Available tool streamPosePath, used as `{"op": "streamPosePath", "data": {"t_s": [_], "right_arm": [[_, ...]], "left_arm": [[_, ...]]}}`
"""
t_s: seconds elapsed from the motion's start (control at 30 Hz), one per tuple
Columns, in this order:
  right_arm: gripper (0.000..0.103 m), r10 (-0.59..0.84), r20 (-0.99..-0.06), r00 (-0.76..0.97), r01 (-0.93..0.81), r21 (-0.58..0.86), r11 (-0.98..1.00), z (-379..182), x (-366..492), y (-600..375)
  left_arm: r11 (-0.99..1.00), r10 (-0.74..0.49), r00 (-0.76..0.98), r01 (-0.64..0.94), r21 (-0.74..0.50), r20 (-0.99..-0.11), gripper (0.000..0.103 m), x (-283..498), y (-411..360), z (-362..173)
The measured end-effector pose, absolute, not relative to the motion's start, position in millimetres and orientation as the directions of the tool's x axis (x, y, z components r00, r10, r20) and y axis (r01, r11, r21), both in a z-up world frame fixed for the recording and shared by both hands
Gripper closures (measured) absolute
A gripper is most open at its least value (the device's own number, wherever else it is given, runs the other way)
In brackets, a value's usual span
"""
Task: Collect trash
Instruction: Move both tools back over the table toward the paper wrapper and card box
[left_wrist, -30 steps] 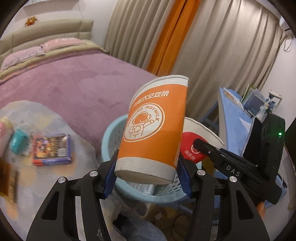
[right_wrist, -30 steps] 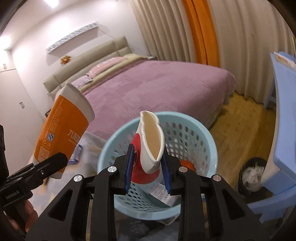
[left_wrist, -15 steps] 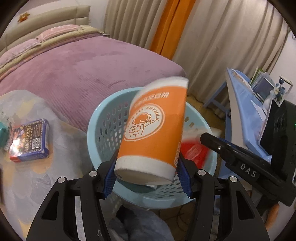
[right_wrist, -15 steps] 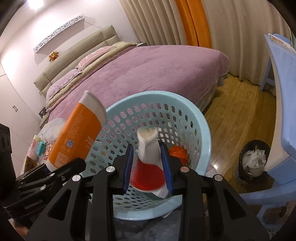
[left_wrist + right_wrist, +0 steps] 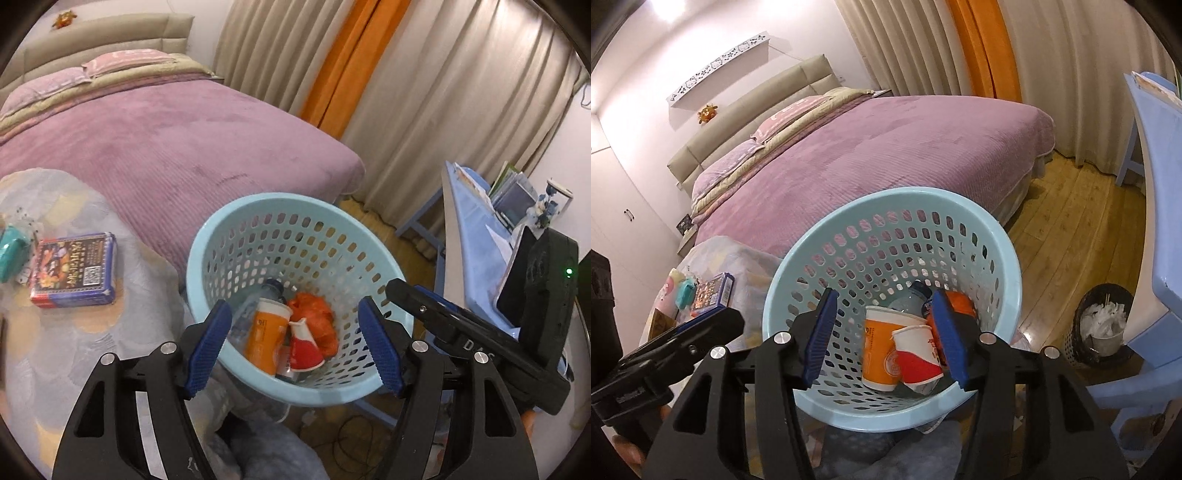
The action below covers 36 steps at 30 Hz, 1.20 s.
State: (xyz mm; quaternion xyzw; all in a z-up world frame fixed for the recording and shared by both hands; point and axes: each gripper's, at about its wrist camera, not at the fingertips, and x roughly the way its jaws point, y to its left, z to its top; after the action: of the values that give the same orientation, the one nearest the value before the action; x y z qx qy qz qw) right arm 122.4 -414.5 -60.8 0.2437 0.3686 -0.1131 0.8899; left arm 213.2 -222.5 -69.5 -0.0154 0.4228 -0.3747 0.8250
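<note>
Both cups have dropped: a second ago the left gripper pinched the orange cup and the right gripper the red-and-white cup, and now the jaws of both are spread and empty above the blue basket, where the two cups lie at the bottom beside a clear bottle and an orange bag. That looks like the drop-off step done. Next, I'd guess, a swing left to the boxed packet and teal item on the patterned cloth, if those count as trash.
</note>
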Motion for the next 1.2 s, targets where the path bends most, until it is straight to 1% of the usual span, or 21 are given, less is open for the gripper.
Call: {"op": "streamPosePath", "data": {"t_s": [0.2, 0.47, 0.53, 0.6, 0.63, 0.73, 0.87, 1.03, 1.1, 1.2], "right_arm": [[0.053, 0.036, -0.697, 0.716, 0.335, 0.388, 0.859, -55.0, 123.9, -405.2], [0.053, 0.026, -0.678, 0.734, 0.269, 0.325, 0.907, -34.3, 131.2, -372.0], [0.053, 0.028, -0.671, 0.741, 0.245, 0.309, 0.919, -29.0, 133.0, -361.8], [0.053, 0.033, -0.664, 0.747, 0.216, 0.289, 0.933, -24.2, 135.3, -349.9], [0.053, 0.035, -0.661, 0.750, 0.203, 0.279, 0.939, -22.2, 136.5, -344.2], [0.051, 0.040, -0.653, 0.756, 0.158, 0.241, 0.957, -16.3, 140.8, -322.8], [0.047, 0.059, -0.640, 0.766, 0.080, 0.186, 0.979, -9.5, 148.2, -289.1], [0.047, 0.105, -0.645, 0.757, 0.000, 0.161, 0.987, -8.8, 160.3, -255.3], [0.047, 0.117, -0.651, 0.750, -0.022, 0.153, 0.988, -10.7, 165.7, -242.6], [0.047, 0.136, -0.662, 0.737, -0.048, 0.149, 0.988, -15.0, 172.1, -228.7]], "left_arm": [[0.733, -0.631, 0.403, 0.590, -0.339, -0.663, 0.034, 209.2, -201.6, -59.5], [0.772, -0.612, 0.470, 0.527, -0.355, -0.636, 0.034, 205.3, -154.3, -50.5], [0.780, -0.612, 0.465, 0.491, -0.389, -0.640, 0.034, 206.3, -134.8, -48.1], [0.765, -0.637, 0.456, 0.469, -0.441, -0.621, 0.034, 206.5, -116.5, -43.8], [0.770, -0.634, 0.468, 0.457, -0.446, -0.615, 0.034, 205.7, -106.7, -41.0], [0.813, -0.582, 0.533, 0.402, -0.422, -0.614, 0.034, 206.8, -76.5, -33.3], [0.871, -0.487, 0.618, 0.291, -0.396, -0.617, 0.034, 216.2, -29.1, -30.9], [0.906, -0.390, 0.668, 0.159, -0.391, -0.634, 0.034, 234.0, 32.3, -39.7], [0.913, -0.364, 0.677, 0.125, -0.388, -0.639, 0.034, 241.2, 52.6, -42.6], [0.919, -0.355, 0.664, 0.120, -0.375, -0.658, 0.034, 255.5, 71.6, -49.0]]}}
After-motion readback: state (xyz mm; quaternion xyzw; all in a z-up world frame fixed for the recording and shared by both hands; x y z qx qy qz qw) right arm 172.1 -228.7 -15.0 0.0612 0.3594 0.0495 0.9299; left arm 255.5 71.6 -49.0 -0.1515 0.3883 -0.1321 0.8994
